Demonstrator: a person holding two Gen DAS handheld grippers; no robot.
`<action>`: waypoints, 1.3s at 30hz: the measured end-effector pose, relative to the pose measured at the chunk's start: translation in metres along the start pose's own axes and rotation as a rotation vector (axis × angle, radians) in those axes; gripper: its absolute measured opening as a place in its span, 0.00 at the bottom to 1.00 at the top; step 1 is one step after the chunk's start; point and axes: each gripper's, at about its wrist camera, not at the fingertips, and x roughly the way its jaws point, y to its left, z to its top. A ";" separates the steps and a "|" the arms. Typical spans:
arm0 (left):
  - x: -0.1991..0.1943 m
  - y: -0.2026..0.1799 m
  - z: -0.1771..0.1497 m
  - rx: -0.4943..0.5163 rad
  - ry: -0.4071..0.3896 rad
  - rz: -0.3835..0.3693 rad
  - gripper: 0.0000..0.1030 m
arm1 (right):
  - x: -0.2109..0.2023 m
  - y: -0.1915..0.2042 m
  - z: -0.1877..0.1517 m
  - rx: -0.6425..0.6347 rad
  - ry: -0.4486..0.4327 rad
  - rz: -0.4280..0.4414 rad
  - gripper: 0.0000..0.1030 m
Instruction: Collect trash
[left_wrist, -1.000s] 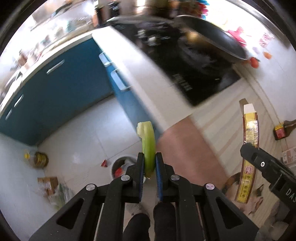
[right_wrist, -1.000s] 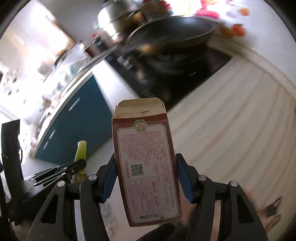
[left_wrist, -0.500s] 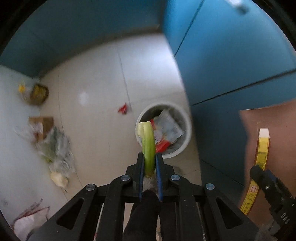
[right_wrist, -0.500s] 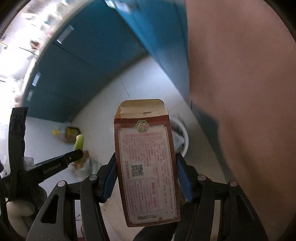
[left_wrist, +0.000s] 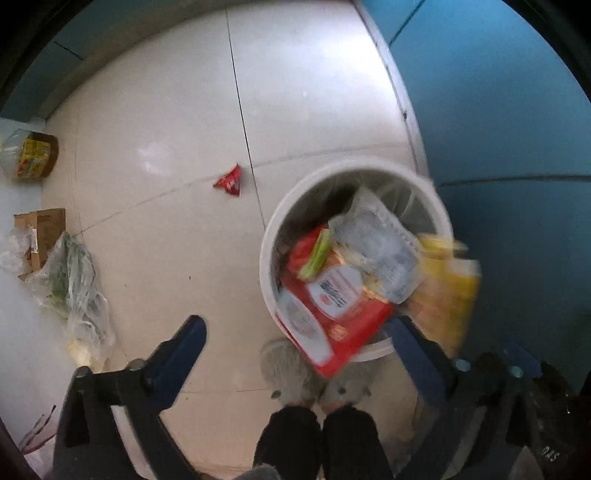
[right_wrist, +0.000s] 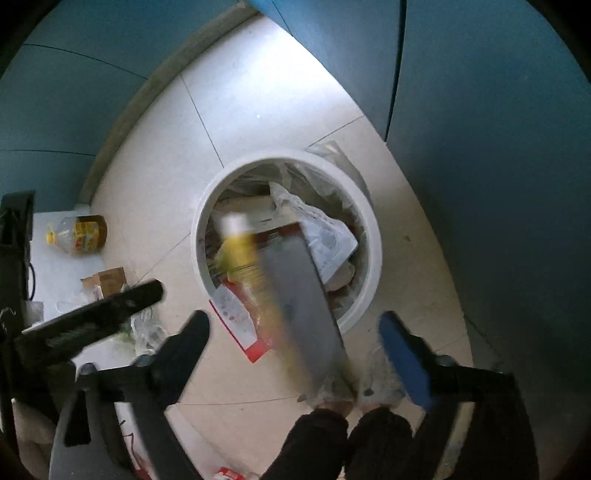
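Opening both grippers over the white bin (left_wrist: 269, 236): left gripper (left_wrist: 295, 334) empty, green peel (left_wrist: 316, 254) in; right gripper (right_wrist: 293, 339) releasing the blurred carton (right_wrist: 295, 295); leaving the red wrapper (left_wrist: 229, 181) on the floor

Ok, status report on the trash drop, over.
Left gripper and right gripper jaws opening, gripping nothing. Green peel in white bin; blurred box falling over it. Red wrapper lies on floor.
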 end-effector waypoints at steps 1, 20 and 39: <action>-0.007 0.001 -0.002 0.001 -0.007 0.005 1.00 | -0.005 -0.001 0.000 -0.006 0.000 0.005 0.92; -0.330 -0.003 -0.127 0.009 -0.430 0.095 1.00 | -0.305 0.085 -0.076 -0.264 -0.207 -0.238 1.00; -0.558 -0.044 -0.251 0.048 -0.559 -0.101 1.00 | -0.624 0.142 -0.178 -0.340 -0.445 -0.033 1.00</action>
